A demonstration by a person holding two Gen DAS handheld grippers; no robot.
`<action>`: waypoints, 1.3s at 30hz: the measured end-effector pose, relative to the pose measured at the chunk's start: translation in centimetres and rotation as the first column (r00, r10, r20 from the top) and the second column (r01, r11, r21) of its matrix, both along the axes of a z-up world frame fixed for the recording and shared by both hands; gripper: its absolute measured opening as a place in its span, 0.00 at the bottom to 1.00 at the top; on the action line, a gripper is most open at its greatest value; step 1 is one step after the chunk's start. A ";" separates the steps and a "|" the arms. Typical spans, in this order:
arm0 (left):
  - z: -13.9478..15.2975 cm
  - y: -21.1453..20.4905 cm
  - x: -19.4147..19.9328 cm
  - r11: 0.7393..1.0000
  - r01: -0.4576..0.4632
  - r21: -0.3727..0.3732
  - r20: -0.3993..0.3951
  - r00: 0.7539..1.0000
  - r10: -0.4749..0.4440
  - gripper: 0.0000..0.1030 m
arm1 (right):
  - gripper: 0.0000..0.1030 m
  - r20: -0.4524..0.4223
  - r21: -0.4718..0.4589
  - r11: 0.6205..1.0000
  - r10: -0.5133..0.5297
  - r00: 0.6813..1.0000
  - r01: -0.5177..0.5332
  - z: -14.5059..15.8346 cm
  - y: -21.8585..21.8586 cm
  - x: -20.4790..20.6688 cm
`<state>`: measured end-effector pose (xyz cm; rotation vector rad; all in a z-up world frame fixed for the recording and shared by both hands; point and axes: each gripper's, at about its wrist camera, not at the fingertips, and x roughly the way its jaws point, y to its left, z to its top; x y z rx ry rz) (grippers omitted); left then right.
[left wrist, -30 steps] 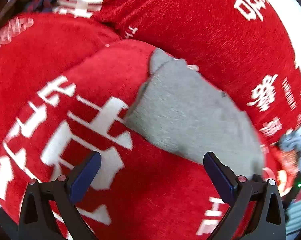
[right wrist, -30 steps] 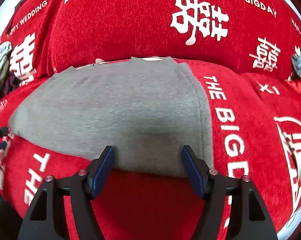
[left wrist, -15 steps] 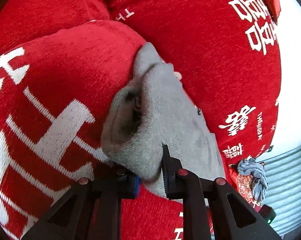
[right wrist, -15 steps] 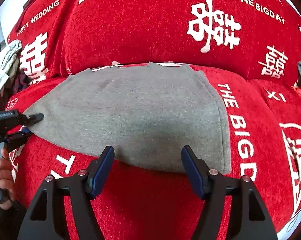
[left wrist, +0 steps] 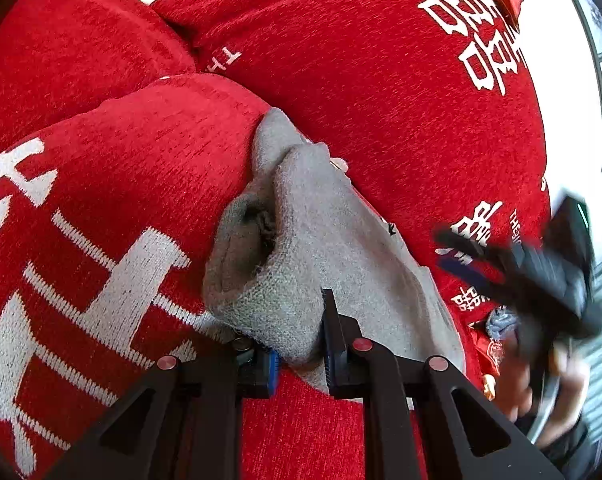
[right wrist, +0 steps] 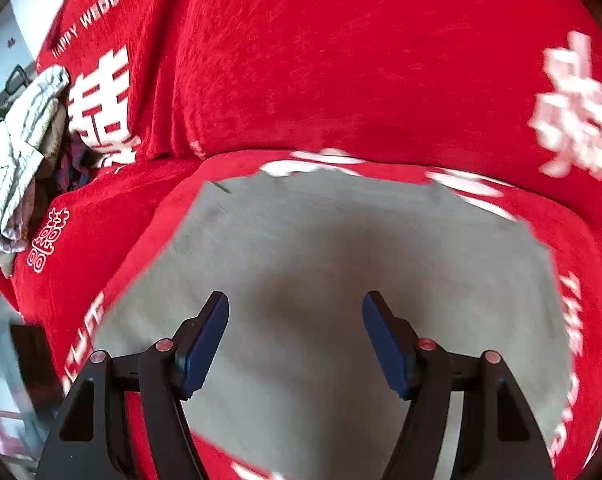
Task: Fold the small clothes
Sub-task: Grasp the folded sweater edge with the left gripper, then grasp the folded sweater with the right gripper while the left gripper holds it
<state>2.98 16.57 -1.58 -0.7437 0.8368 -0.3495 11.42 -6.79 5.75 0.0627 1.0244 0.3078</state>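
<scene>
- Your left gripper point(left wrist: 299, 344) is clenched on the grey garment's point(left wrist: 341, 248) bunched edge, probably to lift a fold.
- Your right gripper point(right wrist: 295, 340), released, hovers over the cloth.

seat front: red sofa cover point(right wrist: 101, 240) lying bare left of the grey garment point(right wrist: 341, 280), room to pass
back: backrest cushion point(right wrist: 361, 60) rising right behind garment, blocking
left end: crumpled white cloth point(right wrist: 17, 160) sitting on sofa arm
above garment: right gripper point(right wrist: 295, 336) hovering, fingers spread
</scene>
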 end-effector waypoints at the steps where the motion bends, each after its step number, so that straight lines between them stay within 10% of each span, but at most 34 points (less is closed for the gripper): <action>1: 0.0 0.0 0.0 1.000 0.000 0.004 0.002 1.000 0.000 0.18 | 0.71 -0.029 -0.002 1.000 0.004 1.000 -0.004 -0.3 1.6 1.8; 9: 0.2 -0.4 -0.1 0.999 -0.003 0.048 0.000 1.000 0.003 0.18 | 0.71 -0.252 -0.007 0.999 0.030 0.967 -0.032 -5.5 12.5 10.4; 16: 0.6 -1.1 0.3 0.996 -0.006 0.088 -0.018 1.000 0.007 0.18 | 0.80 -0.233 -0.345 0.929 0.052 0.971 -0.132 -8.3 19.7 11.7; 18: 0.8 -1.2 0.3 0.995 -0.007 0.104 -0.015 1.000 0.008 0.18 | 0.72 -0.212 -0.367 0.918 0.073 0.974 -0.149 -8.3 20.3 11.3; 21: 0.9 -1.4 0.2 0.994 -0.008 0.113 -0.012 1.000 0.009 0.18 | 0.31 -0.199 -0.379 0.918 0.041 0.979 -0.115 -7.9 19.2 11.5; 39: 5.1 -3.5 -2.1 0.938 -0.029 0.346 0.100 0.995 -0.006 0.17 | 0.21 -0.164 -0.029 0.993 0.108 0.981 -0.114 -2.7 10.9 10.9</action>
